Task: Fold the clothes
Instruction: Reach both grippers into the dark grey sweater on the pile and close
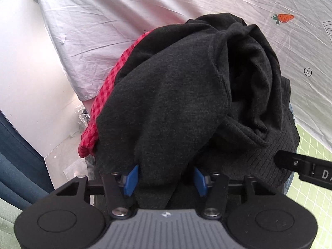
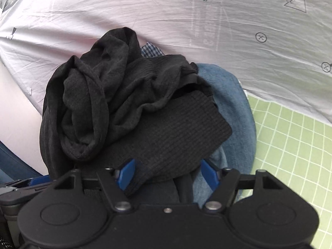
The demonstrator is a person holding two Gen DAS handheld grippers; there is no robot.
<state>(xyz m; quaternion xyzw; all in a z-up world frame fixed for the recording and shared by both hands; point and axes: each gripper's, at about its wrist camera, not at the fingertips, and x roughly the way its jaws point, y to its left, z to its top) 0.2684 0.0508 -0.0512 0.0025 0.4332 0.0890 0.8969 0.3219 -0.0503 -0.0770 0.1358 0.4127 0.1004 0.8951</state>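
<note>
A crumpled dark grey top (image 1: 176, 95) lies on a pile of clothes and fills the left wrist view. It also shows in the right wrist view (image 2: 116, 95). My left gripper (image 1: 166, 181) is open, its blue pads either side of a hanging fold of the dark fabric. My right gripper (image 2: 168, 176) is open too, with a ribbed black edge (image 2: 170, 137) draped between its pads. Under the dark top lie a red checked garment (image 1: 103, 95), a blue denim piece (image 2: 236, 108) and a bit of blue plaid (image 2: 151, 50). The right gripper's body (image 1: 307, 170) shows at the right edge of the left wrist view.
A pale pink sheet (image 1: 124, 10) with carrot prints (image 1: 284, 18) covers the surface behind the pile. A green gridded mat (image 2: 290, 145) lies to the right. A white surface (image 1: 27, 78) with clear plastic scraps (image 1: 83, 114) is to the left, blue fabric (image 1: 18, 166) beyond it.
</note>
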